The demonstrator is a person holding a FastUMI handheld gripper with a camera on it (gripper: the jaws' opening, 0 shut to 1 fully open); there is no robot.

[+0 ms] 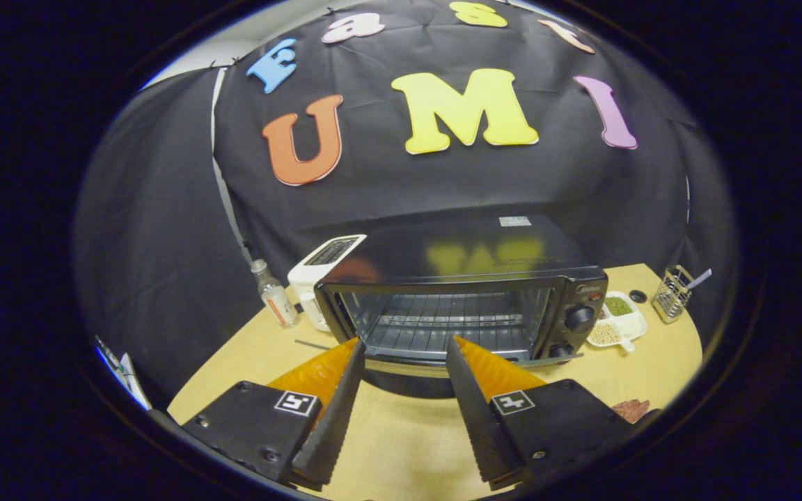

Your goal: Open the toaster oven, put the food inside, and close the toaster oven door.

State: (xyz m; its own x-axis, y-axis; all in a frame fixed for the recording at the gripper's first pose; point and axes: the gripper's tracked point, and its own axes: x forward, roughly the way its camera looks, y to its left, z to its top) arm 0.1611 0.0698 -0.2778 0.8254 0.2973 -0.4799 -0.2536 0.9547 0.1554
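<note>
toaster oven (464,292) stands on the wooden surface (401,438) just ahead of the tool (404,348), its glass door closed and the wire rack showing through it. the tool's fingers are spread wide and hold nothing, their tips close to the door's lower edge. a white toaster (321,268) and a small bottle (274,293) sit beside the oven on one side, a white divided dish (618,323) and a wire holder (672,293) on the other. a reddish-brown piece of food (632,408) lies near the surface's edge.

A black toaster oven (460,292) stands upright on the wooden table, its glass door shut, wire rack visible inside, two knobs on its right-hand panel, reddish food (631,409) lying nearer, off its right corner.
</note>
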